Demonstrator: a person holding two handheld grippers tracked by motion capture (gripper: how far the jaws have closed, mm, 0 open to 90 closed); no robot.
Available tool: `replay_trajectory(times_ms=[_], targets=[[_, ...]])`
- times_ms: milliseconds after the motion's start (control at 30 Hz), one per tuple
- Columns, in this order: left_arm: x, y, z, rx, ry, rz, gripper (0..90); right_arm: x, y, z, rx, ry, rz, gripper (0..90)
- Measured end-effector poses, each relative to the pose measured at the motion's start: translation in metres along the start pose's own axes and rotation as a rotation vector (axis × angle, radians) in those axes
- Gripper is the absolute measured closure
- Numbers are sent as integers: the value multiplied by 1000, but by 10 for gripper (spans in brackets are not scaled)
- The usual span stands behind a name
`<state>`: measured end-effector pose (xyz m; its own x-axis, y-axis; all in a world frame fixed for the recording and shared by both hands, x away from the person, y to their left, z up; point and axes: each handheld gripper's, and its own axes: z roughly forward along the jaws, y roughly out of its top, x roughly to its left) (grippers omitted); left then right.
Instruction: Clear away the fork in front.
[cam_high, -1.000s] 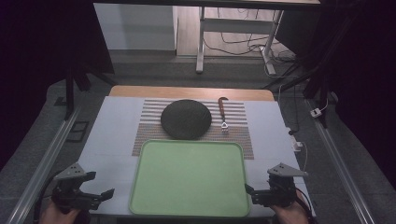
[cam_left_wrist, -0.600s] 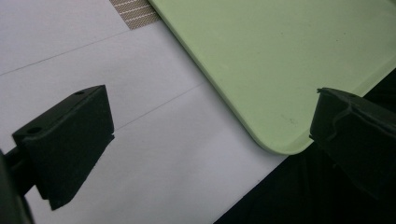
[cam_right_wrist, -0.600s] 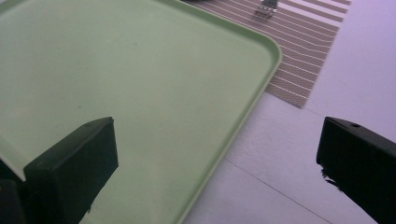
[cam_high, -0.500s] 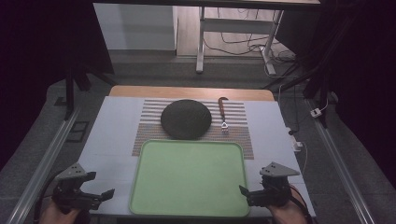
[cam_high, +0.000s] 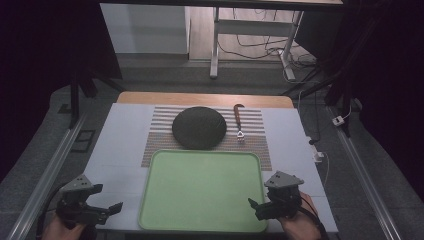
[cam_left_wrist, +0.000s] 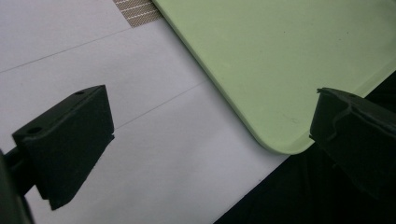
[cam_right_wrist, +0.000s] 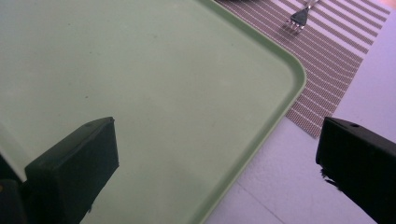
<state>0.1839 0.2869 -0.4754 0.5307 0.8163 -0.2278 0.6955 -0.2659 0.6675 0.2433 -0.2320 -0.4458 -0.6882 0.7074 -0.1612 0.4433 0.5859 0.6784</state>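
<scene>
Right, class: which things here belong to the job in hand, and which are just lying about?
Part of the job:
- green tray, nearest both grippers
- left gripper, open
- right gripper, open, over the tray's right edge

Lying about:
- dark round plate
- fork with brown handle
- striped placemat
- cables on the floor

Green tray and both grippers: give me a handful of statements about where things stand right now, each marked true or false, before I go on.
1. The green tray has nothing lying on it. True.
2. The left gripper is shut on the tray's corner. False: its jaws stand wide apart, holding nothing.
3. The right gripper is open near the tray's right near corner. True.
4. The fork lies on the tray. False: it lies on the striped mat, right of the dark plate.
5. The dark plate sits beyond the tray. True.
</scene>
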Motion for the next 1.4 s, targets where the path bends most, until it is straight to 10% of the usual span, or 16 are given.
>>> replay_trajectory(times_ms=[1400], targets=[[2,0,1,4,-1,-20,0,-5,47,63,132,-167,-334,0]])
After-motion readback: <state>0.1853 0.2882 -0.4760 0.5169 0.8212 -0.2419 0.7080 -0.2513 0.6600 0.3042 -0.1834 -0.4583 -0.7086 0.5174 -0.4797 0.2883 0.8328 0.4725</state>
